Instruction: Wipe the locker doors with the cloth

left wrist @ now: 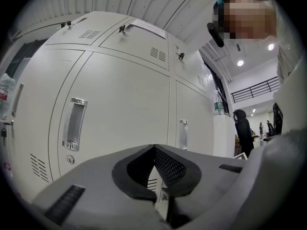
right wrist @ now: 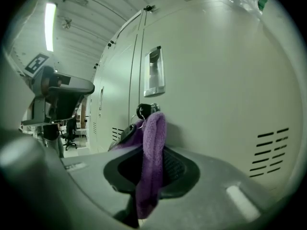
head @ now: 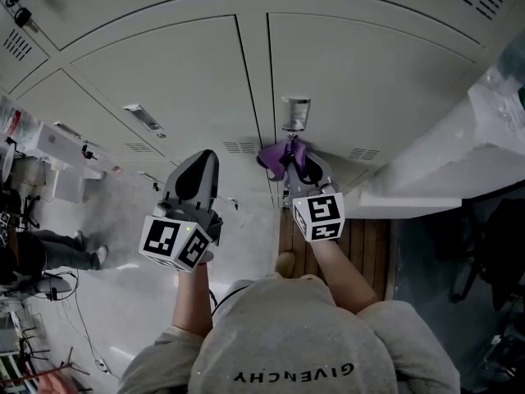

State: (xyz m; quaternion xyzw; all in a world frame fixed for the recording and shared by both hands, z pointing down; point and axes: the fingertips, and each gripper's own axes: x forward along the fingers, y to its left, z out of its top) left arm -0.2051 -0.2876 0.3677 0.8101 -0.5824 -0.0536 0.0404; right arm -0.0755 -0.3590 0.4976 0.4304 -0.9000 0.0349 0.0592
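A purple cloth (head: 281,155) (right wrist: 151,162) is pinched in my right gripper (head: 295,167) (right wrist: 152,128), which is shut on it. The cloth presses against a grey locker door (head: 369,80) (right wrist: 216,80) just below that door's metal handle (head: 295,113) (right wrist: 154,71), beside a key (right wrist: 144,110) in the lock. My left gripper (head: 195,175) (left wrist: 154,148) is shut with nothing in it. It hovers in front of the neighbouring locker door (head: 172,80) (left wrist: 120,109), short of touching, right of that door's handle (head: 143,117) (left wrist: 74,123).
More locker doors (left wrist: 144,35) continue above and to both sides. A white ledge (head: 459,162) juts out at the right. A wooden floor strip (head: 361,245) lies under me. A desk with clutter and cables (head: 41,187) stands at the left. An office chair (left wrist: 242,128) stands further off.
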